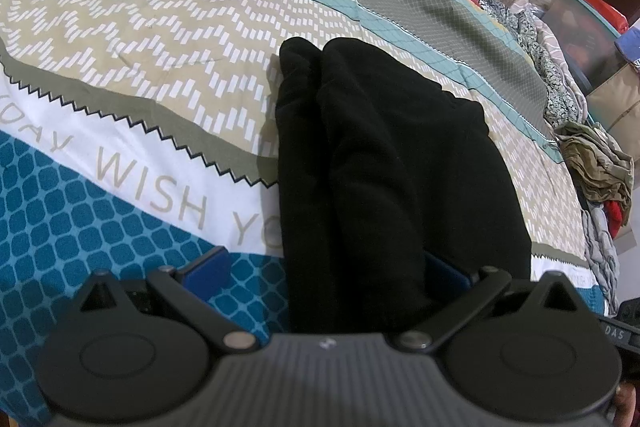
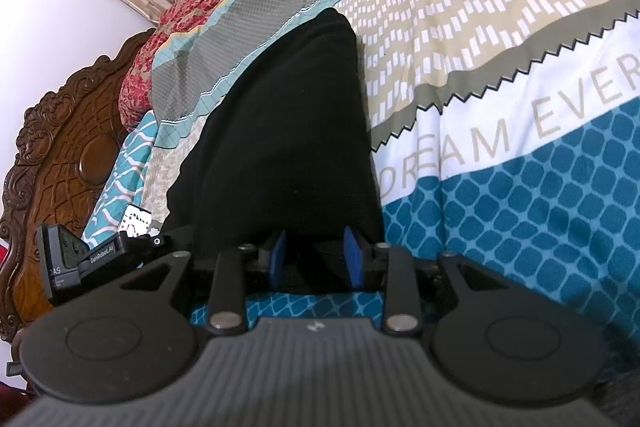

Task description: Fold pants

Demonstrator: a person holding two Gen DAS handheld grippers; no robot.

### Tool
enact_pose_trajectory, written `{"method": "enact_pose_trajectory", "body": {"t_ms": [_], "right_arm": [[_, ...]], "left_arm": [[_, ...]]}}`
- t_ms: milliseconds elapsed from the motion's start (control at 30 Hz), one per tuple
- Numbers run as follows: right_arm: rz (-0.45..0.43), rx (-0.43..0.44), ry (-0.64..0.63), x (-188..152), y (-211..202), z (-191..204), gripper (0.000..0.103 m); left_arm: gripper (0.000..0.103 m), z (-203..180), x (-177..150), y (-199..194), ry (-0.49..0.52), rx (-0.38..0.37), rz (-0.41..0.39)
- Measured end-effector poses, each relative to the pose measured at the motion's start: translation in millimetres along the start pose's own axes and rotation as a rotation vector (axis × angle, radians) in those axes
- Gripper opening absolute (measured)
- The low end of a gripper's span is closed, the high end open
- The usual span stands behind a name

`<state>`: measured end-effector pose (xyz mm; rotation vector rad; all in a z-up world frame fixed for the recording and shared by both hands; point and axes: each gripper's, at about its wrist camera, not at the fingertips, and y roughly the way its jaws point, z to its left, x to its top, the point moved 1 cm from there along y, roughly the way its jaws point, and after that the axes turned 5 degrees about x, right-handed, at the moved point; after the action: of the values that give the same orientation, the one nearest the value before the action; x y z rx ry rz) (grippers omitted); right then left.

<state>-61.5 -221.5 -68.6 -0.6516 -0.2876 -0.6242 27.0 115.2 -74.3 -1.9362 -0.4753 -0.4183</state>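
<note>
Left gripper (image 1: 320,267): jaws standing wide apart, black pants (image 1: 384,163) lying between the blue pads (image 1: 208,265), no grip visible. Right gripper (image 2: 316,259): jaws partly closed, blue pads flanking the near edge of the pants (image 2: 280,131); whether they are pinching the cloth cannot be told. Pants: lying bunched lengthwise on the bed's patterned bedspread (image 1: 140,67). Carved wooden headboard (image 2: 60,155) standing at the left in the right wrist view. Crumpled clothes (image 1: 596,167) sitting at the bed's far edge.
</note>
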Motion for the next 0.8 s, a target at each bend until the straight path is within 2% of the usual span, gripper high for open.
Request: {"method": "enact_pose_trajectory", "body": {"t_ms": [267, 333, 433, 533, 600, 733, 800], "right_arm": [[0.016, 0.008, -0.026, 0, -4, 6, 0.035], [0.024, 0.033, -0.056, 1, -12, 12, 0.04], [-0.01, 0.062, -0.086, 5, -26, 19, 0.047], [-0.053, 0.044, -0.089, 19, -31, 20, 0.057], [-0.074, 0.015, -0.085, 30, -26, 18, 0.067], [-0.059, -0.001, -0.099, 48, -6, 15, 0.068], [-0.043, -0.007, -0.117, 55, 7, 15, 0.068]], "left_arm": [[0.103, 3, 2, 1, -0.006, -0.009, 0.009], [0.103, 4, 3, 1, -0.011, -0.014, 0.015], [0.103, 4, 4, 1, -0.016, -0.015, 0.024], [0.103, 4, 8, 2, -0.034, -0.016, 0.041], [0.103, 7, 12, 1, -0.063, -0.03, 0.062], [0.103, 21, 25, 3, -0.18, -0.081, 0.104], [0.103, 23, 30, 8, -0.198, -0.086, 0.114]]}}
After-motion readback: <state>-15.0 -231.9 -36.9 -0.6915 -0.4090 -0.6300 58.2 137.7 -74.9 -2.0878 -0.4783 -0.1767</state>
